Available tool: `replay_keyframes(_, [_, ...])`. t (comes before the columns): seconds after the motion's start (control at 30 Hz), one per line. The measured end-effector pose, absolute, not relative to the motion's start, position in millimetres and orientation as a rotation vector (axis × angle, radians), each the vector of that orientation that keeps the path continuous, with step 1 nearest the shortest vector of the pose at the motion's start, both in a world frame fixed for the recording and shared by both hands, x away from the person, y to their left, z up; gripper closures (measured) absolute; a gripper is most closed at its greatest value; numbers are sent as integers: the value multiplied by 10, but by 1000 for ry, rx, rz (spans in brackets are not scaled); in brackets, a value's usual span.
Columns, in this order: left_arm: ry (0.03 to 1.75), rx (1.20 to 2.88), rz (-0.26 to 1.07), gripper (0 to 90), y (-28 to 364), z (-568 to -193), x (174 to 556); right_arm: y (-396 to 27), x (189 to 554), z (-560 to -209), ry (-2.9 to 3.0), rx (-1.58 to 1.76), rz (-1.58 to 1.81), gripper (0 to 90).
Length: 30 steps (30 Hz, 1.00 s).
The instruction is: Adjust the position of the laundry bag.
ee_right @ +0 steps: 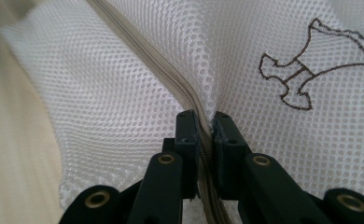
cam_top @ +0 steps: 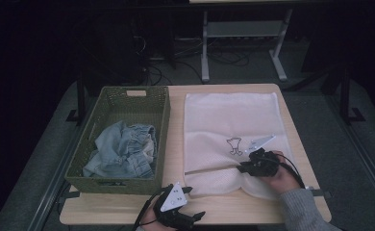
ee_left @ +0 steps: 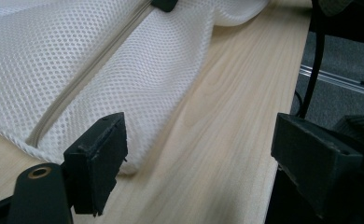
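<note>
R gripper (ee_right: 206, 122) pinches the mesh bag (cam_top: 224, 122) at its zipper (ee_right: 171, 74). My L gripper (ee_left: 199, 154) is spread wide, nothing btwn jaws, over the table (ee_left: 217, 140).

Green basket (cam_top: 162, 126) with denim garment (cam_top: 123, 150)

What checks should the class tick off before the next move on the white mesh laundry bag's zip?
1. Right hand-held gripper shut on the zip seam of the white mesh laundry bag: ok.
2. Left hand-held gripper open, holding nothing: ok.
3. Bag lying on the light wooden table: ok.
4. Blue denim garment inside the green woven basket: ok.
5. Zip slider located: cannot tell.
</note>
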<state>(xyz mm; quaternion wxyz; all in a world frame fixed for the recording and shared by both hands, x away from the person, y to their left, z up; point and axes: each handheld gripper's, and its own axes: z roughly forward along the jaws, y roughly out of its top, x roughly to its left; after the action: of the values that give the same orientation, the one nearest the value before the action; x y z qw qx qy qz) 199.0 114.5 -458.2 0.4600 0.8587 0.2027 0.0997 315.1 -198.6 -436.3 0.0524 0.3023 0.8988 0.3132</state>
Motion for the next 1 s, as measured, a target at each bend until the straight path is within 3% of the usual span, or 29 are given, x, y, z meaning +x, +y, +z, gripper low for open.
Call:
replay_keyframes(0.6, [509, 2088, 245, 182, 1171, -4554, 1985, -1920, 2886, -4276, 2738, 925, 960, 807])
replay_keyframes(1.0, [519, 2079, 231, 182, 1196, -4549, 1992, -1953, 2732, -4372, 2761, 969, 1025, 538])
